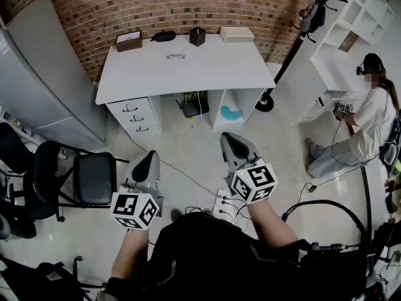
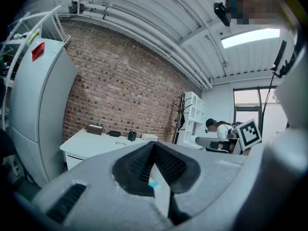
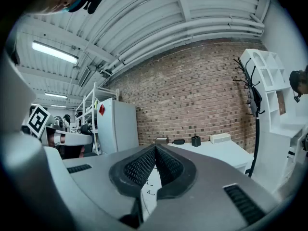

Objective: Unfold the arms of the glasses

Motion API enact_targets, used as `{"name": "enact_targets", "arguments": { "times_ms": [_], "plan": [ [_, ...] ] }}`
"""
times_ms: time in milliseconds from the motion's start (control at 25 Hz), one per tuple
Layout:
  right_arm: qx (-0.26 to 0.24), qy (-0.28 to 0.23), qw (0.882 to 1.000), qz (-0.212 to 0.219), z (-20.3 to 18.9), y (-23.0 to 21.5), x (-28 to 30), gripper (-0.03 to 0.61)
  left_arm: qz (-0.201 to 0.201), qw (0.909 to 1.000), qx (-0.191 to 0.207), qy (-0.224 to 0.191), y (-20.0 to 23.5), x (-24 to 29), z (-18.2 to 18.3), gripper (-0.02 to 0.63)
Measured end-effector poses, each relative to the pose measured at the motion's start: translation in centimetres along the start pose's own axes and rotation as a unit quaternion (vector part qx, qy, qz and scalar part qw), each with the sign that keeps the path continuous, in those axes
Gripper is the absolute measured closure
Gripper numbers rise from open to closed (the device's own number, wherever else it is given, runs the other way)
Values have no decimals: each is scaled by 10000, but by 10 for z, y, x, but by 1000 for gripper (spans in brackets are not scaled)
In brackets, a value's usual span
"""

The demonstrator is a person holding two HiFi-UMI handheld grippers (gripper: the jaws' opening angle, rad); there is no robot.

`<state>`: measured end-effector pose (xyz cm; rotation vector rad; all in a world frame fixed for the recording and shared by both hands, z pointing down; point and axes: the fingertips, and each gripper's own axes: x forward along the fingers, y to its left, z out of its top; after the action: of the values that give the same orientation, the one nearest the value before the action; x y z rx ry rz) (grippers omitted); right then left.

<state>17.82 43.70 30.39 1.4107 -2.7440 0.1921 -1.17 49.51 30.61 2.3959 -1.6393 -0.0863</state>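
Note:
The glasses [image 1: 176, 56] lie folded on the white desk [image 1: 207, 71], far ahead of me across the floor. In the left gripper view the glasses [image 2: 120, 143] show as a tiny dark shape on the desk top. My left gripper [image 1: 148, 160] is held level at the lower left, shut with nothing between its pads [image 2: 155, 146]. To its right, my right gripper [image 1: 230, 140] is shut and empty too, its tips [image 3: 155, 148] meeting. Both grippers hang in the air well short of the desk.
On the desk's back edge stand a brown box [image 1: 129, 41], a dark case [image 1: 164, 36], a black cup [image 1: 197, 36] and a white box [image 1: 236, 34]. A black chair [image 1: 78, 179] stands left; a person [image 1: 360, 127] crouches right by white shelves [image 1: 351, 24]. Cables and a power strip [image 1: 223, 205] lie on the floor.

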Motion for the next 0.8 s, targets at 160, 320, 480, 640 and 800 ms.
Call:
{"name": "enact_targets", "arguments": {
  "times_ms": [160, 320, 480, 640, 800],
  "plan": [
    [-17, 11, 10000, 35, -1, 3, 0, 571, 68, 10000, -62, 0, 4, 1, 0, 606],
    [-60, 54, 10000, 46, -3, 9, -2, 571, -19, 10000, -49, -29, 2, 0, 2, 606],
    [-30, 49, 10000, -52, 0, 8, -4, 571, -120, 9999, -15, -59, -4, 0, 4, 606],
    [-66, 61, 9999, -69, 0, 14, -3, 571, -186, 9998, -73, 9, -1, -1, 1, 606],
    [-100, 94, 9999, -55, -2, 22, 1, 571, -297, 9995, -28, 66, 1, -2, -2, 606]
  ]
}}
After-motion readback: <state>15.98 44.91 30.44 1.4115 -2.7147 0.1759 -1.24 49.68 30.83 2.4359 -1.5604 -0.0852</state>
